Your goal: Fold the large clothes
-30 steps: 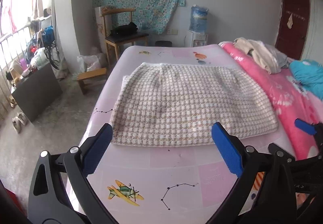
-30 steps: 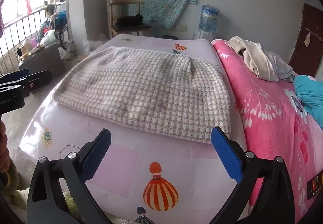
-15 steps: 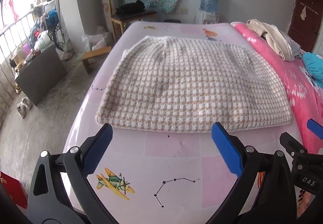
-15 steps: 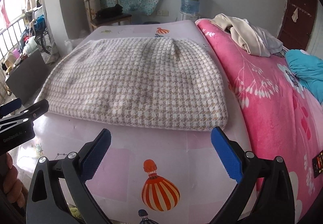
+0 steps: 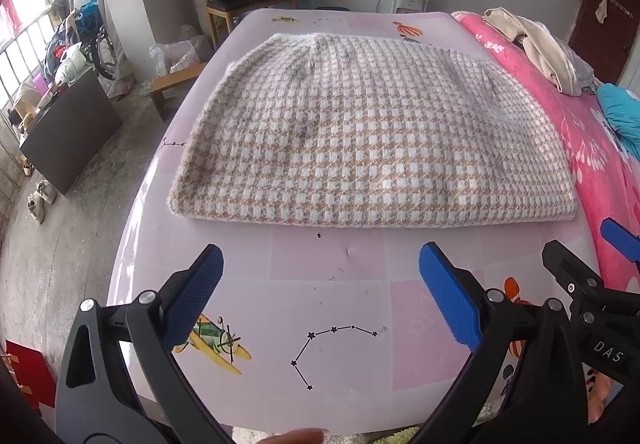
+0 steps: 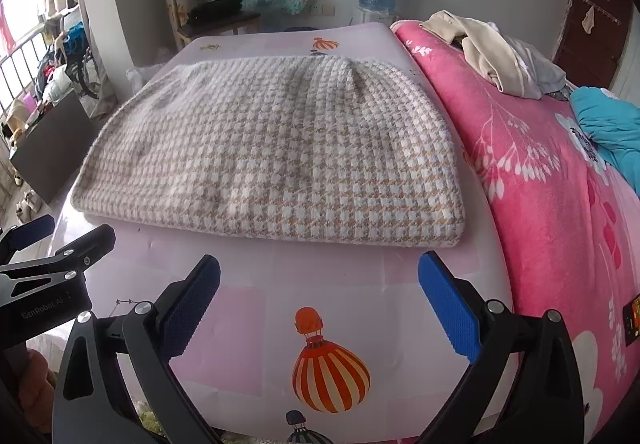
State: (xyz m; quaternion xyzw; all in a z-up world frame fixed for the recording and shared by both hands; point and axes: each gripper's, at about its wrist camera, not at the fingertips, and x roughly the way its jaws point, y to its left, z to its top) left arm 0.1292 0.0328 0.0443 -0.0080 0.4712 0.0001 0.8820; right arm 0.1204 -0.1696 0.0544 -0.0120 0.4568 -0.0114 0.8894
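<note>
since 1.0 s ago both grippers have come closer to the near edge of the folded beige-and-white houndstooth knit garment (image 5: 372, 140), which now fills more of each view; garment itself lies as before.

left gripper (image 5: 320, 296): blue-padded fingers spread wide apart, nothing between them, hovering over the pale pink cartoon-print sheet (image 5: 328, 324) just short of the garment's near edge, not touching it. right gripper (image 6: 318, 298): same config, pads wide apart, empty, near the garment's near right corner, over a printed orange-striped balloon (image 6: 330, 372).

garment position: flat on the pink sheet, centre of bed, folded edge facing the grippers, narrower end toward the far wall.

r. of sheet: bright pink floral blanket (image 6: 552, 180), w/ a heap of cream and grey clothes (image 6: 492, 52) on its far part. teal cloth (image 6: 612, 128) at far right.

in the right wrist view the left gripper's black body shows at the l. edge.
</note>
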